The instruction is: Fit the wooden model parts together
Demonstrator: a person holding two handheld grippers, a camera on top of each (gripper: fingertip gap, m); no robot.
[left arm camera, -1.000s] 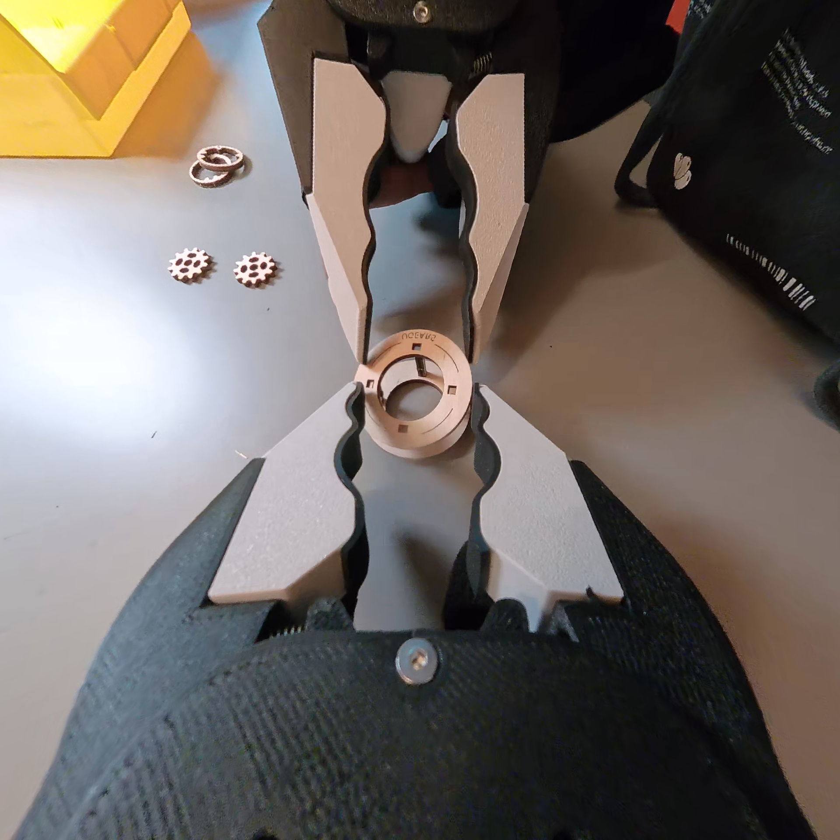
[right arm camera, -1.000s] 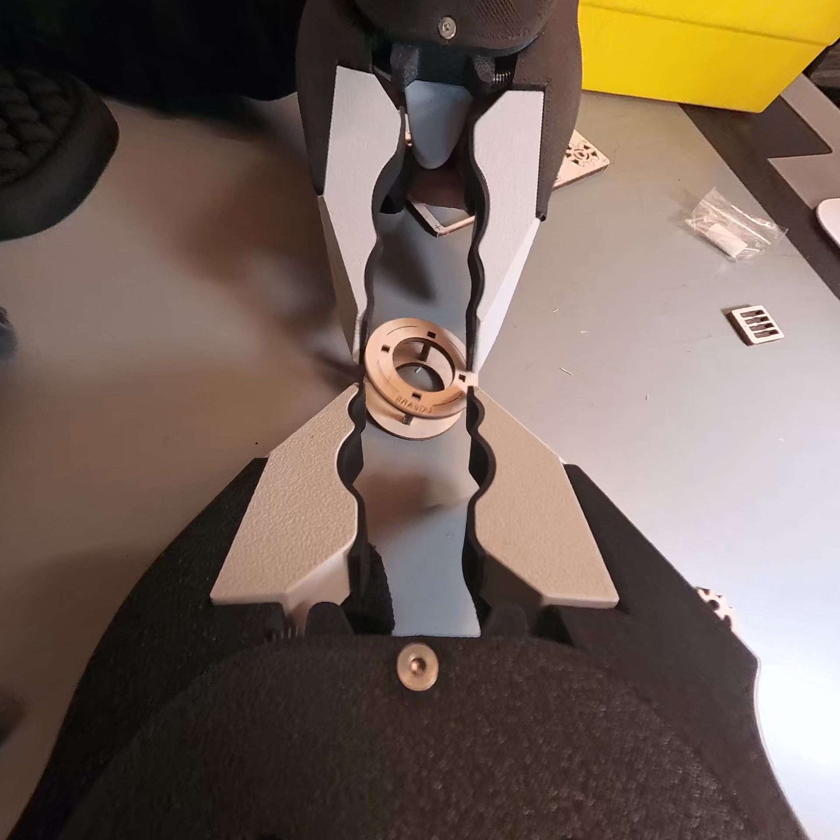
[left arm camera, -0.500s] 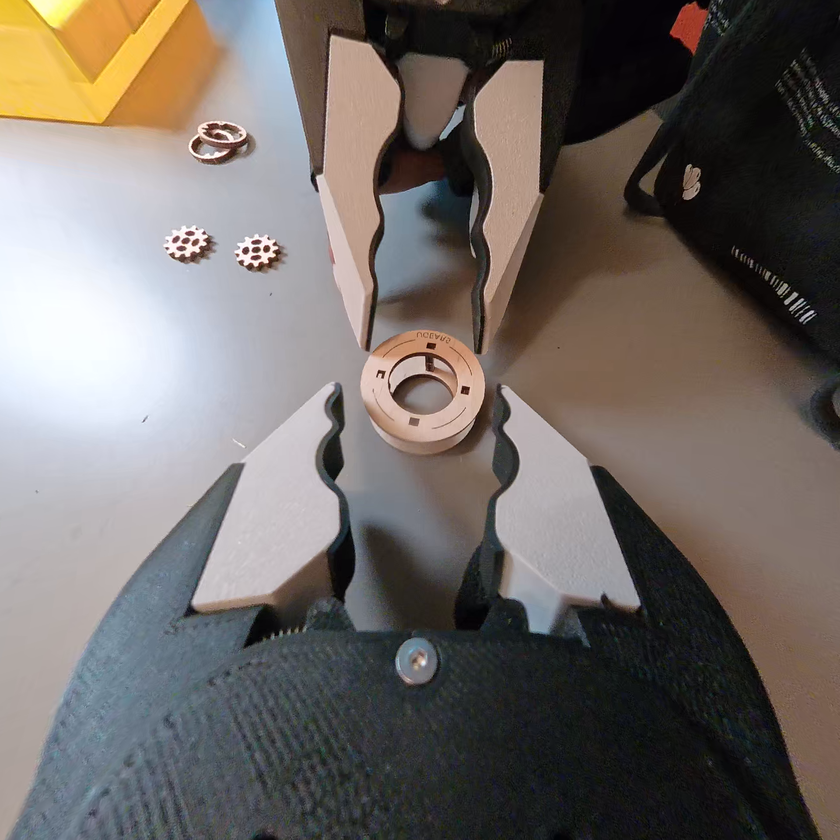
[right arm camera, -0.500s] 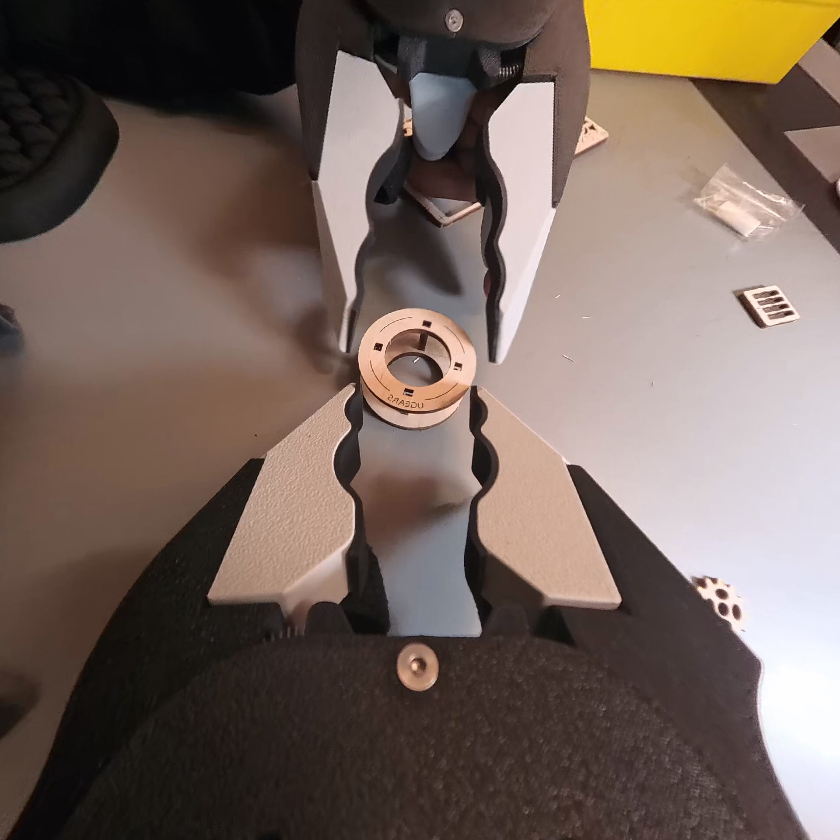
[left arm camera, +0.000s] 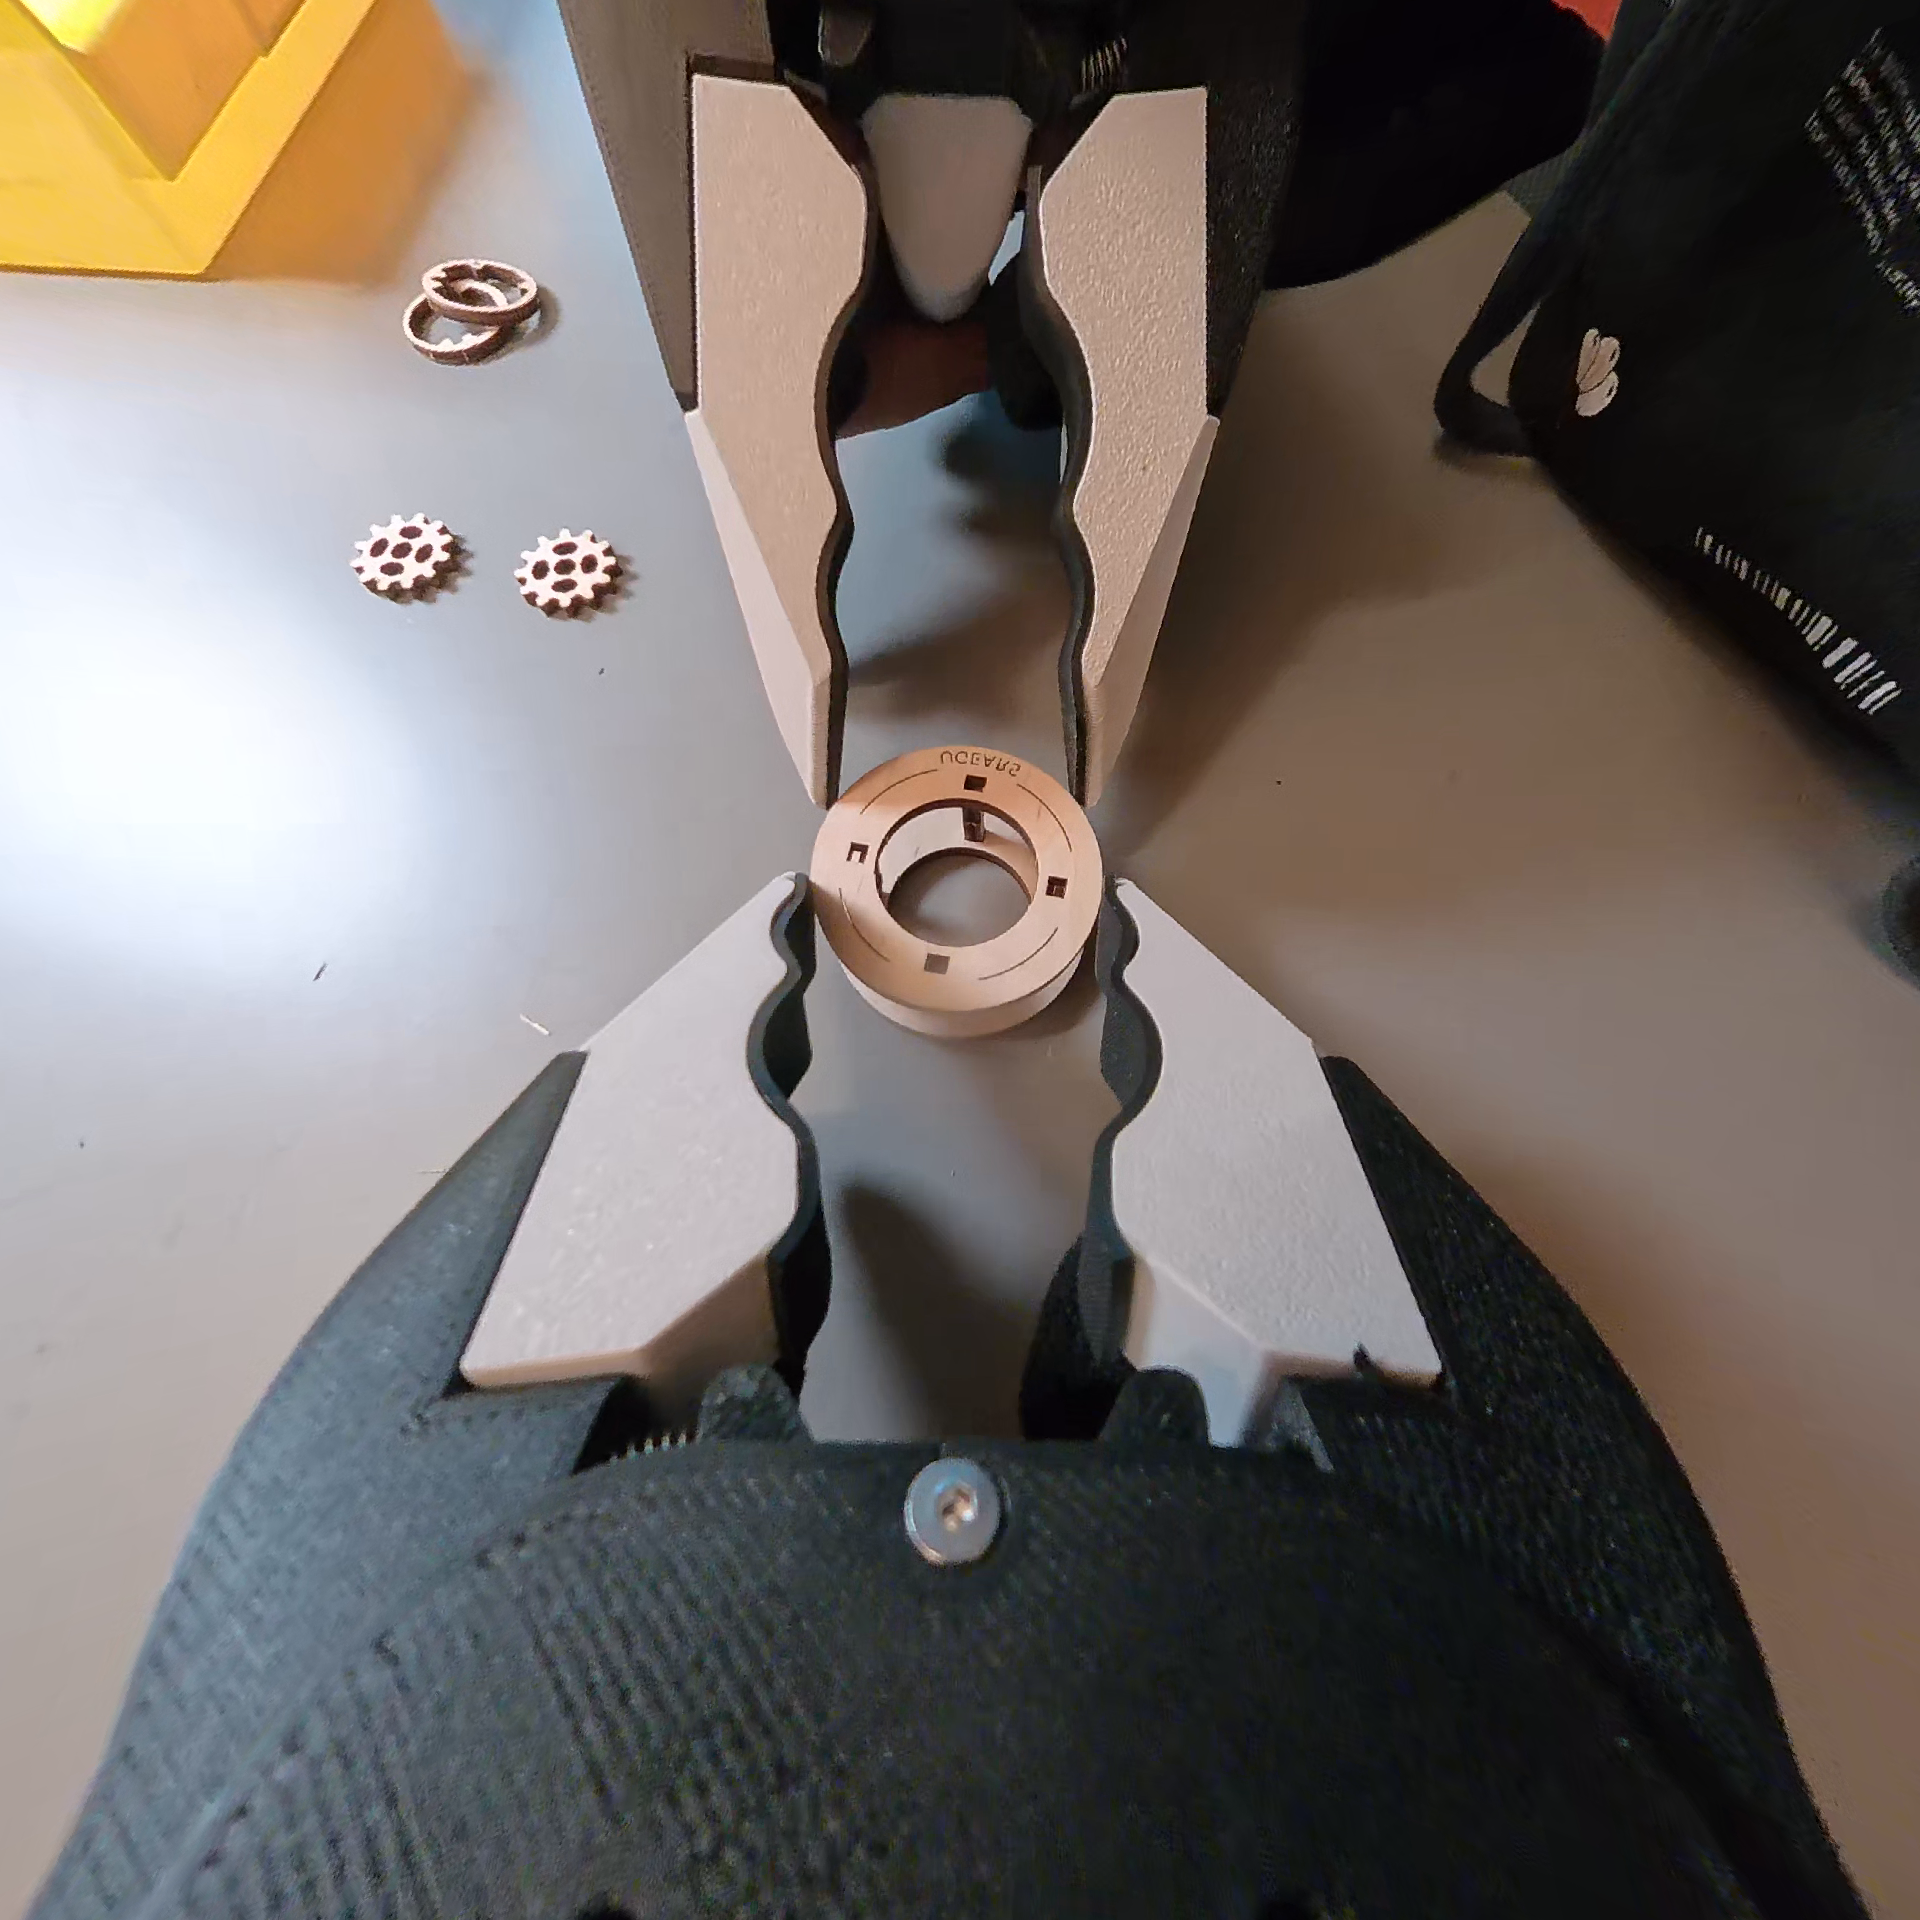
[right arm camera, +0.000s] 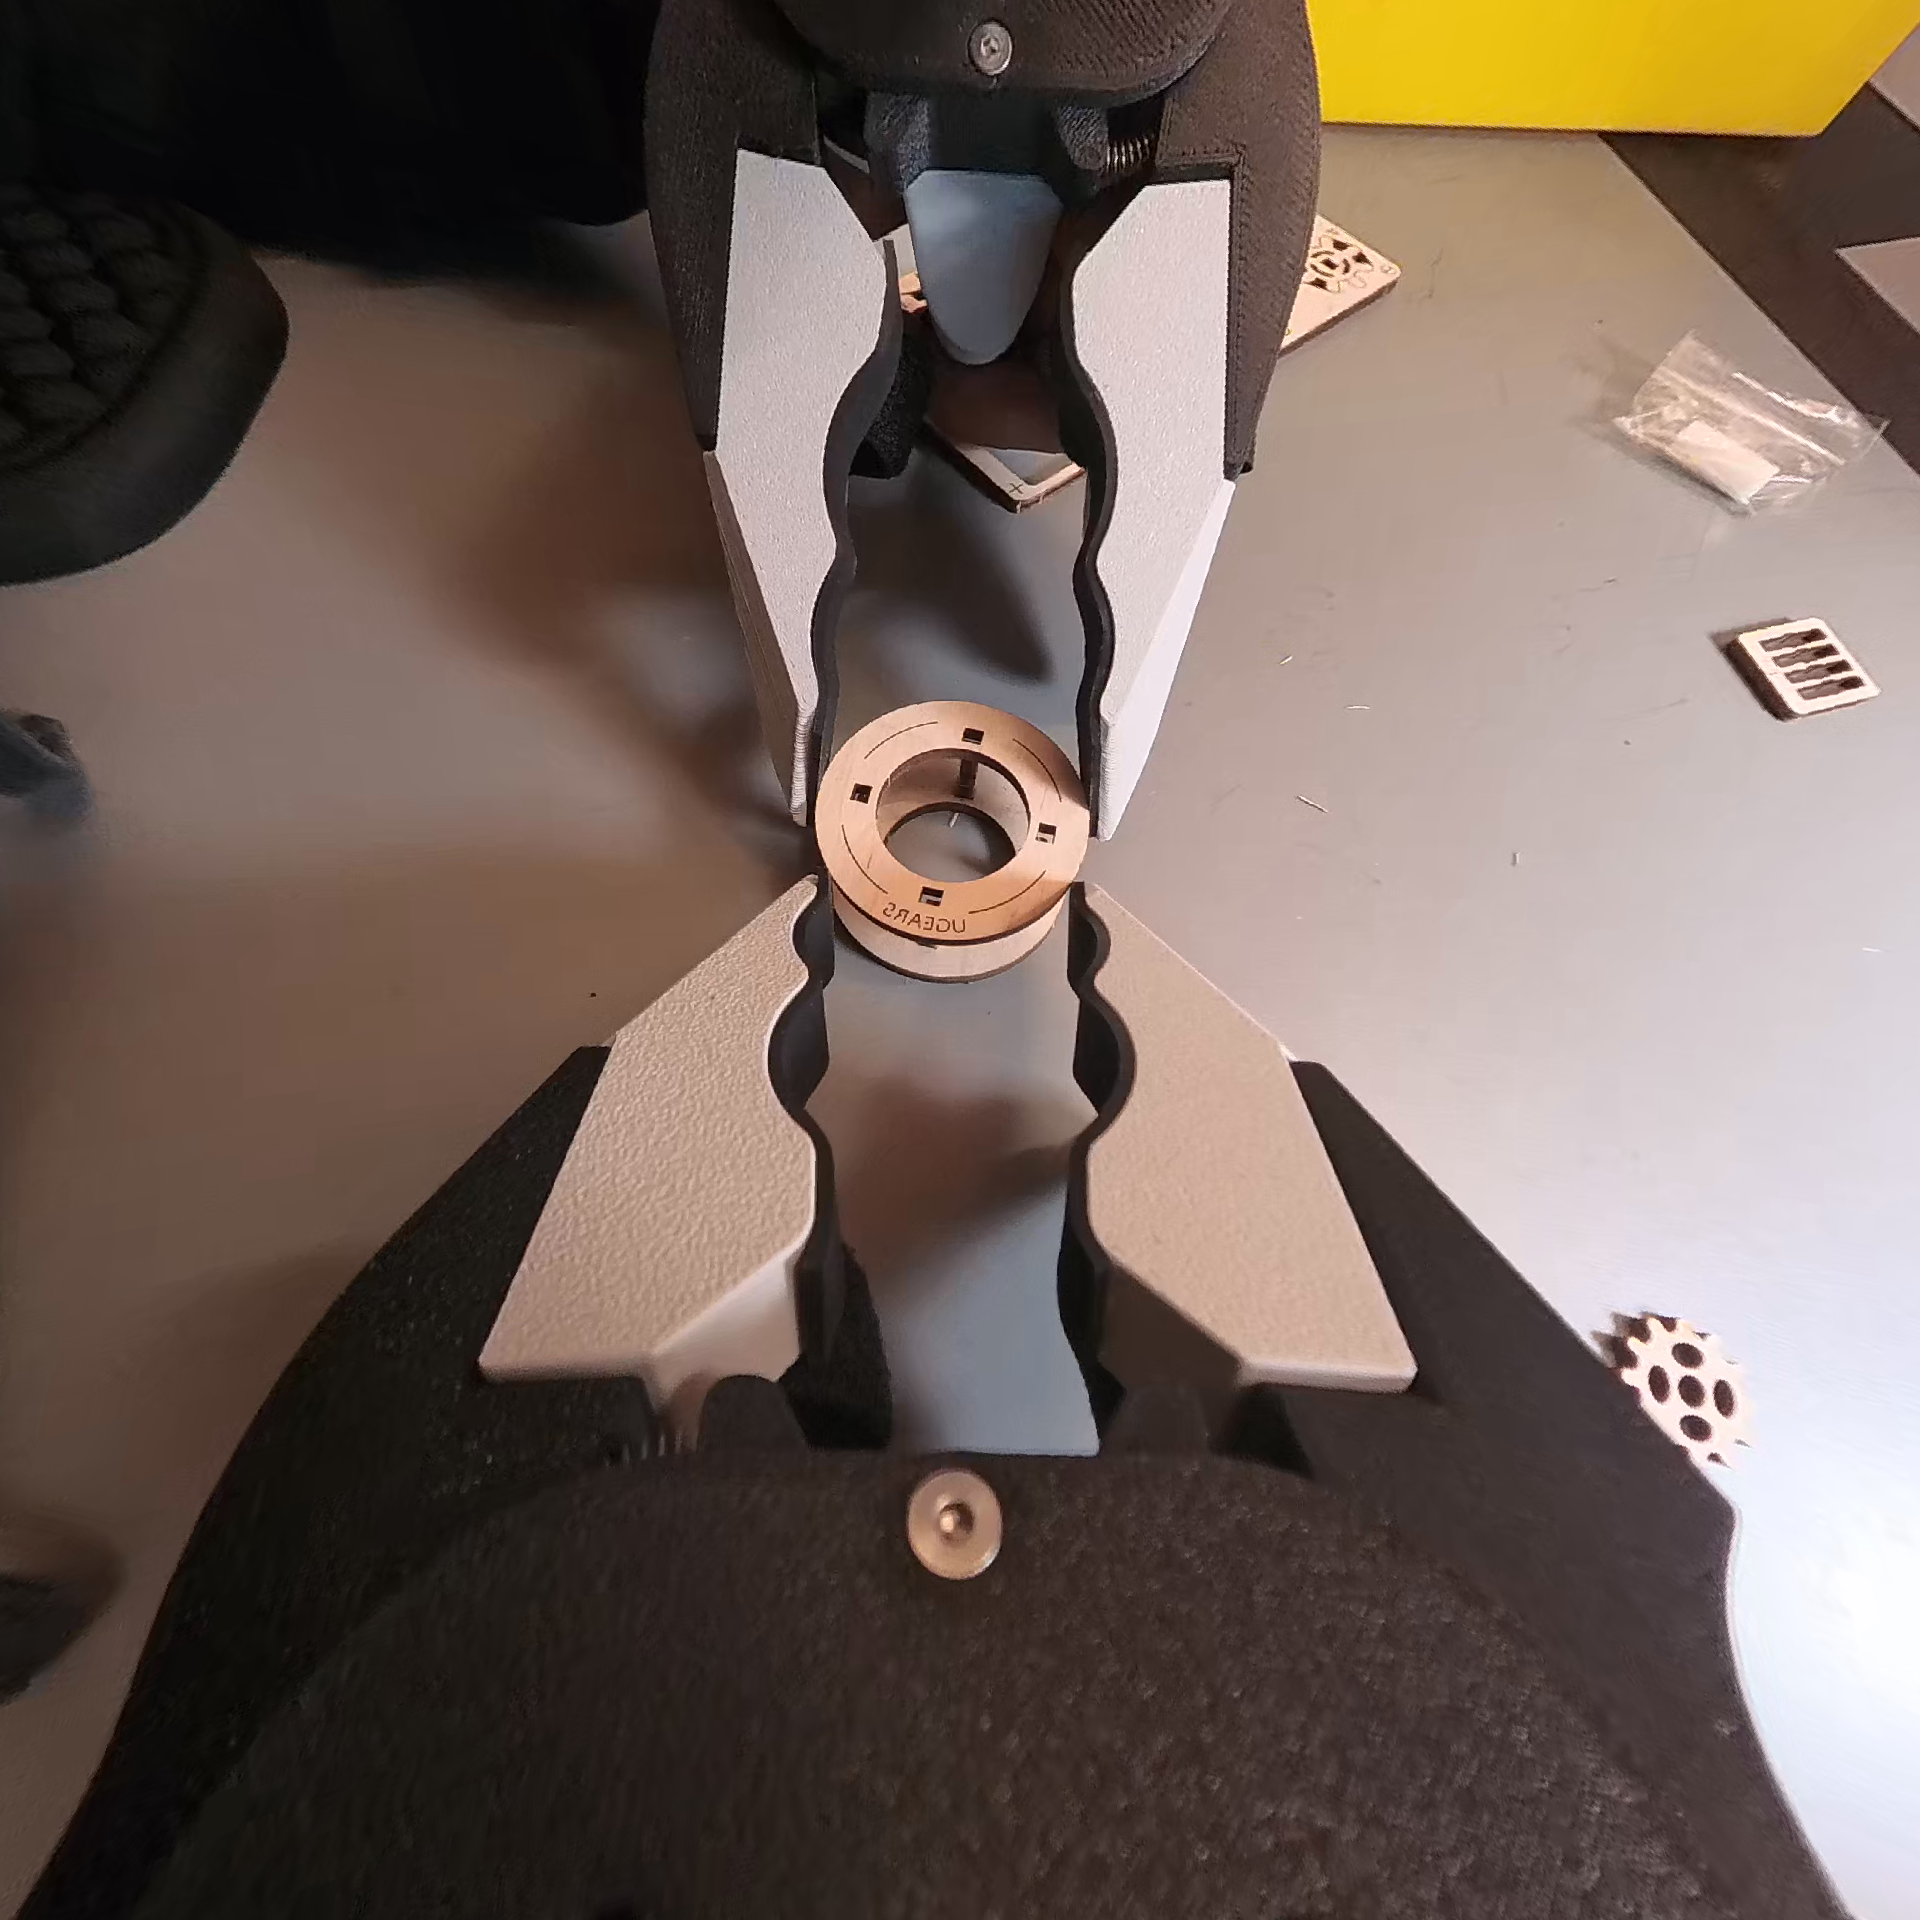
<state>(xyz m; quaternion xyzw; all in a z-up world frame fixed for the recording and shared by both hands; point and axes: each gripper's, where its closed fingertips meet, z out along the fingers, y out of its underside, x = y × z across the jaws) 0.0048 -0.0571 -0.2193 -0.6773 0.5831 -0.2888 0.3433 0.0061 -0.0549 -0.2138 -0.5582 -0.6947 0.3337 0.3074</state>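
Observation:
A round wooden ring assembly (left arm camera: pixel 977 971), two stacked discs with a central hole, lies flat on the grey table (left arm camera: pixel 312 935). My left gripper (left arm camera: pixel 956 896) is open, its tips beside the ring's near half with a small gap on the right. My right gripper (right arm camera: pixel 951 902) faces it from the other side, jaws closed against the ring (right arm camera: pixel 956 925) at the edges. In the left wrist view the right gripper (left arm camera: pixel 954 795) meets the ring's far rim. In the right wrist view the left gripper (right arm camera: pixel 954 821) flanks the ring.
Two small wooden gears (left arm camera: pixel 405 558) (left arm camera: pixel 569 571) and two small rings (left arm camera: pixel 473 312) lie at the left, by a yellow box (left arm camera: pixel 156 135). A black bag (left arm camera: pixel 1714 364) stands at the right. Right wrist view: a gear (right arm camera: pixel 1683 1392), a slotted piece (right arm camera: pixel 1803 681), a plastic bag (right arm camera: pixel 1745 426), a wooden sheet (right arm camera: pixel 1340 281). Left tips and right tips are each some 15 cm from the gear (right arm camera: pixel 1683 1392). It is also in sight in the left wrist view (left arm camera: pixel 404 554).
One second ago both grippers pinched the ring slightly raised. The left gripper then opened wide; the ring now rests flat. The left jaws have since narrowed around it again.

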